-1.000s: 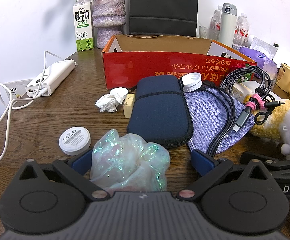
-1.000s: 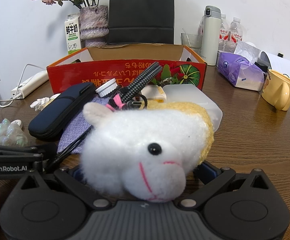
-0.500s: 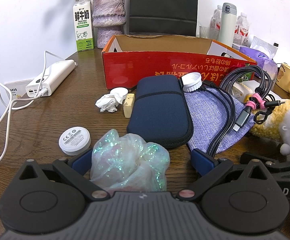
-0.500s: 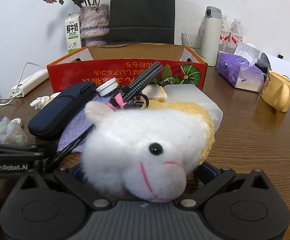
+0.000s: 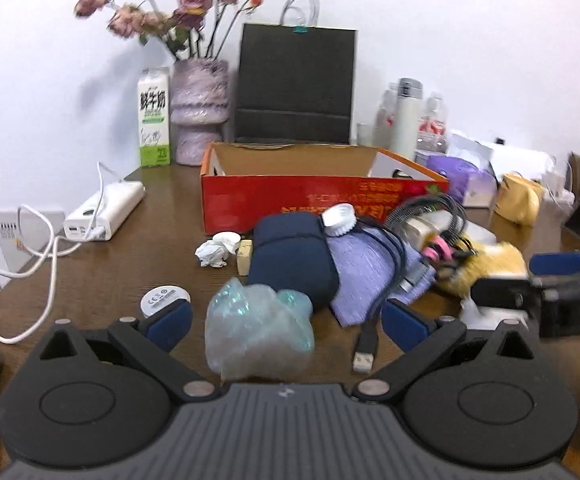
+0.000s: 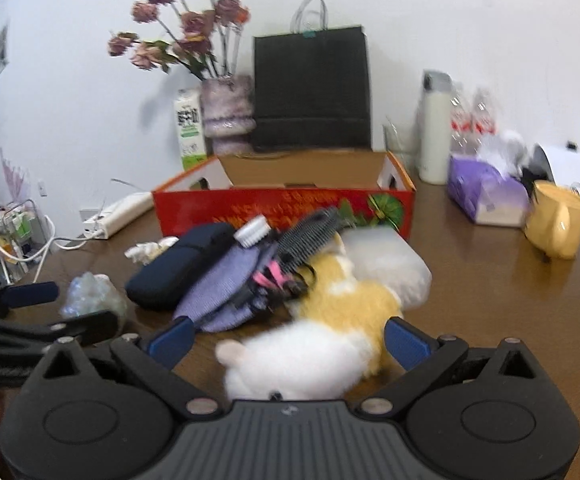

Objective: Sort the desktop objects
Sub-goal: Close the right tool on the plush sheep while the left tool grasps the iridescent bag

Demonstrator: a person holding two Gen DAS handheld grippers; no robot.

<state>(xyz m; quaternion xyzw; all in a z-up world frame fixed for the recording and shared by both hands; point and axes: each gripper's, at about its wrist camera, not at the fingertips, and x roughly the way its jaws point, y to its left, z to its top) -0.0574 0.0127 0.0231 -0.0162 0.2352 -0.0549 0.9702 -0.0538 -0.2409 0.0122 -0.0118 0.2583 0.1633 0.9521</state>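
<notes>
Two toys, apparently between open grippers

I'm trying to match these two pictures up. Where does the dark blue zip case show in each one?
Left wrist view: the dark blue case lies centre, just behind the crinkly plastic bag.
Right wrist view: the same case lies left of centre, beside the purple cloth pouch.
Shared landmark: the red cardboard box stands behind the case in both.
</notes>
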